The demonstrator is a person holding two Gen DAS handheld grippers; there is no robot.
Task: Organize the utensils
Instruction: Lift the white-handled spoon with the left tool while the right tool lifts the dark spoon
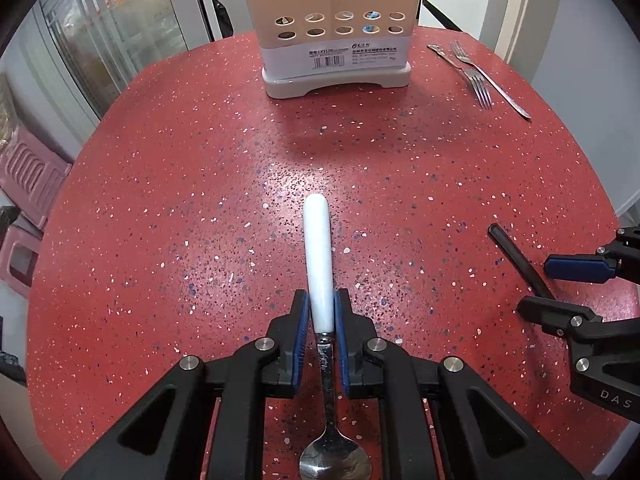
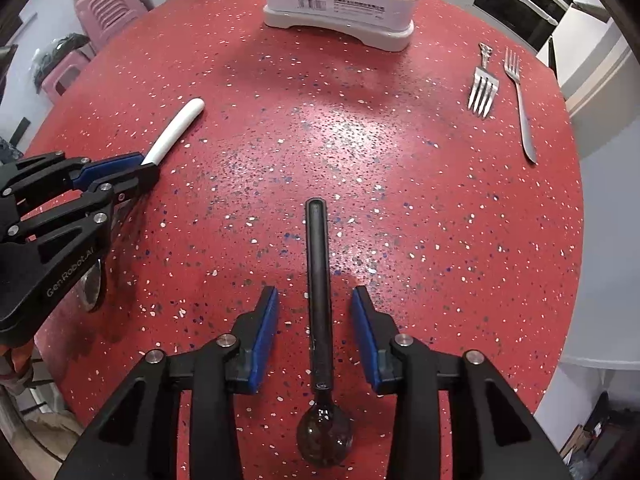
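The left gripper (image 1: pixel 322 312) clamps a white-handled spoon (image 1: pixel 318 256) on the red table (image 1: pixel 160 200). The right gripper (image 2: pixel 315 308) straddles a black spoon (image 2: pixel 319 280), pads apart from it. Two forks (image 2: pixel 484 88) lie far right, beside the holder (image 1: pixel 332 32).

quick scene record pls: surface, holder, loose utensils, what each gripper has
surface: red speckled table
holder: perforated caddy at far edge, utensils already inside
loose: two forks far right, side by side, tines opposite ways
left gripper: shut on white-handled spoon
right gripper: open, astride black-handled spoon, pads clear of the handle
black spoon: lying on table, bowl toward the camera
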